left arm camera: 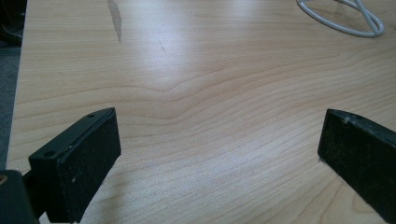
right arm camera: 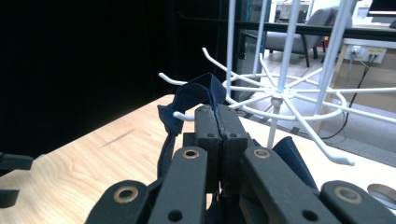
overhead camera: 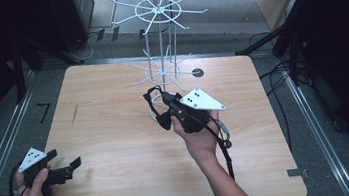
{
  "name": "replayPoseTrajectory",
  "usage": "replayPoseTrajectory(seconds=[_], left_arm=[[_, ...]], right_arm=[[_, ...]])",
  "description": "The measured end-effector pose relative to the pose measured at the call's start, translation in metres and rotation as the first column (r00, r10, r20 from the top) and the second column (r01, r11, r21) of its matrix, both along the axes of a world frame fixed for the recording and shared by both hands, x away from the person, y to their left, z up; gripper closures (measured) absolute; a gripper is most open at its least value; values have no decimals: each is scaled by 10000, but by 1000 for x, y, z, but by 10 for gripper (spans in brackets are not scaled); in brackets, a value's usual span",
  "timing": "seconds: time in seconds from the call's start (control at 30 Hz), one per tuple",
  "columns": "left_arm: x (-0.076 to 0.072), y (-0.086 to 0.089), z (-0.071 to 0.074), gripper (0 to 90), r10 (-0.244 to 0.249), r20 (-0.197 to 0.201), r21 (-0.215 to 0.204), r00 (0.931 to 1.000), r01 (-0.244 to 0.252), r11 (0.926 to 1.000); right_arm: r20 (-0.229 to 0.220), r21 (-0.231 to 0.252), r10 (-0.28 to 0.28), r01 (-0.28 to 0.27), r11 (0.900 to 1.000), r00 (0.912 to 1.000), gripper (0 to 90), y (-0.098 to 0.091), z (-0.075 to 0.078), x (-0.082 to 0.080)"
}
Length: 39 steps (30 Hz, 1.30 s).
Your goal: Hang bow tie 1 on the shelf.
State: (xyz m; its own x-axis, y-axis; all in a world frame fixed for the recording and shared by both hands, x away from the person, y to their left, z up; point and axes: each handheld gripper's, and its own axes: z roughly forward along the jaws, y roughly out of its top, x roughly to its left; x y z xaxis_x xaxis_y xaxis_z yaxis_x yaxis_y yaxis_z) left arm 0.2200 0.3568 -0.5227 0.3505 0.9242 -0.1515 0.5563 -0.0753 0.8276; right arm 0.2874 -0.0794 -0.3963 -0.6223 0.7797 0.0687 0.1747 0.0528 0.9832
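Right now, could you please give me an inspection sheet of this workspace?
Surface: wooden table, a dark streak near its left edge.
Job's things: white wire rack upright at the far edge; dark strap looped at a lower rack hook.
Clutter: small dark disc beside the rack.
Grippers: right tool shut on the strap; left tool open, nothing between its jaws, low over the table's near left.
Cables: one trails from each tool; more on the floor, right.
Surroundings: dark frames, grey floor.

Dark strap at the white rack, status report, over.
Right gripper shut on dark strap, at rack hook. Left gripper open, idle over table. Nothing blocking.
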Motion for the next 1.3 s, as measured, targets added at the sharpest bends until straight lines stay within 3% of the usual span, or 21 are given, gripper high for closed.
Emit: replayPoseTrajectory(seconds=[0.27, 0.6, 1.03, 1.3], left_arm=[[0, 0, 0, 0, 5, -15, 4, 10000, -5, 10000], [0, 0, 0, 0, -25, -18, 1, 10000, 25, 10000], [0, 0, 0, 0, -11, -20, 9, 10000, 11, 10000], [0, 1, 0, 0, -29, -25, 17, 10000, 29, 10000]], right_arm=[[-44, -11, -701, 701, 9975, 9975, 900, 2, -6, 9], [-262, -121, -1103, 1101, 9939, 9935, 900, 1, -19, 16], [-610, -284, -1053, 1038, 9942, 9926, 893, -3, -32, 23], [-774, -257, -780, 762, 9968, 9939, 799, -7, -40, 24]])
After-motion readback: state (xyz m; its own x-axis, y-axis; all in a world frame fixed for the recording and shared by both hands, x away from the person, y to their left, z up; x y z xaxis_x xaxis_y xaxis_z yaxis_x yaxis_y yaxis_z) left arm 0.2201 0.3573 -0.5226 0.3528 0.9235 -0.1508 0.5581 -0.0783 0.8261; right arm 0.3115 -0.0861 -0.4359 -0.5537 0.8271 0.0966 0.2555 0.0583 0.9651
